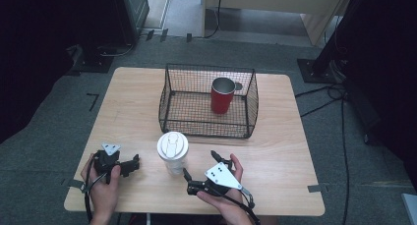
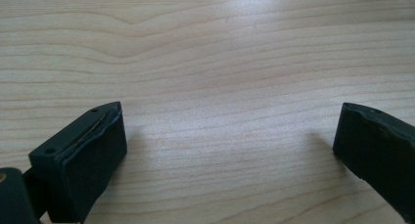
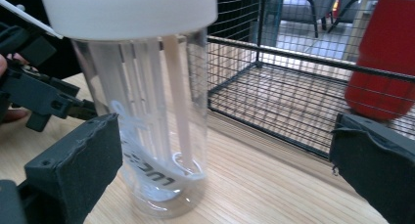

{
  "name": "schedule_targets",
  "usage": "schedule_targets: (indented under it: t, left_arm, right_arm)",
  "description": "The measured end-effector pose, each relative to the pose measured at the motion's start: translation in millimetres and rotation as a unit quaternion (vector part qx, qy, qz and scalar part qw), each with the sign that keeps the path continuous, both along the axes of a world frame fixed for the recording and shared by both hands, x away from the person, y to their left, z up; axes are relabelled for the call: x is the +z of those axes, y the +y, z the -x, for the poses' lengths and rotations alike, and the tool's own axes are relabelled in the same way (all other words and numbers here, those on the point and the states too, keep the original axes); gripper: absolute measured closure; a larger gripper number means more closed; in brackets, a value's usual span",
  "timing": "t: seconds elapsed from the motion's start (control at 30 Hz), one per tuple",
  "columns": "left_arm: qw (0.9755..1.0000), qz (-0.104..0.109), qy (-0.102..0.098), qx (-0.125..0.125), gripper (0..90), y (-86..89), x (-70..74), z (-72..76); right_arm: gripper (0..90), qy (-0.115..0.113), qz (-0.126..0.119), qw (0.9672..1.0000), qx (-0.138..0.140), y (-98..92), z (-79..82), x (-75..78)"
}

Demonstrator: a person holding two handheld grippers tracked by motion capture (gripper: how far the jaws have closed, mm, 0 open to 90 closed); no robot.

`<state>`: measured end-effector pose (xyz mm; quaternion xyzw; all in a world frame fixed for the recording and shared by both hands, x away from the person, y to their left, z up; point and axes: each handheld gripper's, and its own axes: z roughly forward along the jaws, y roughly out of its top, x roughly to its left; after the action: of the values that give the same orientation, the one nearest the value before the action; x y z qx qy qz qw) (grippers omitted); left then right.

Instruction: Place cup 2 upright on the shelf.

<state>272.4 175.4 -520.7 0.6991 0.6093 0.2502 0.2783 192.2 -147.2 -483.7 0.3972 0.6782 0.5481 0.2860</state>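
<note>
High view: a clear tumbler [image 1: 173, 156] with a white lid stands upright on the wooden surface [image 1: 275, 151], just in front of a black wire basket [image 1: 206, 118] that holds an upright red cup [image 1: 222, 96]. The left gripper [image 1: 132, 165] rests on the surface to the tumbler's left, apart from it; the right gripper [image 1: 200, 167] lies to the tumbler's right, its fingers spread wide, one tip near the tumbler's base.

Right gripper view: the tumbler [image 3: 151, 111] stands between the wide-set fingers [image 3: 78, 170], nearer the left one, with no contact visible; its transparent wall reveals white inner ribs and printed lettering, details lost from above. Behind it appear the basket [image 3: 274, 62], the red cup [image 3: 386, 62] and the left gripper [image 3: 39, 94].

Left gripper view: fingers [image 2: 93, 155] wide apart over bare wood grain [image 2: 220, 77], nothing between them.
</note>
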Motion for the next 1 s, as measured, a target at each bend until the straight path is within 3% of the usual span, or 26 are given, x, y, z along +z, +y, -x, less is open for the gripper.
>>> schedule_targets:
  t: [0.33, 0.67, 1.0]
  left_arm:
    - [1.0, 0.0, 0.0, 0.0, 0.0, 0.0, 0.0, 0.0]
    - [1.0, 0.0, 0.0, 0.0, 0.0, 0.0, 0.0, 0.0]
    - [1.0, 0.0, 0.0, 0.0, 0.0, 0.0, 0.0, 0.0]
  right_arm:
    - [0.0, -0.004, -0.016, 0.9998, 0.008, 16.0, -4.1, 2.6]
    - [0.0, -0.011, -0.014, 0.9997, 0.019, 36.0, -11.3, 7.7]
    - [0.0, -0.007, -0.013, 0.9998, 0.012, 52.6, -24.5, 12.1]
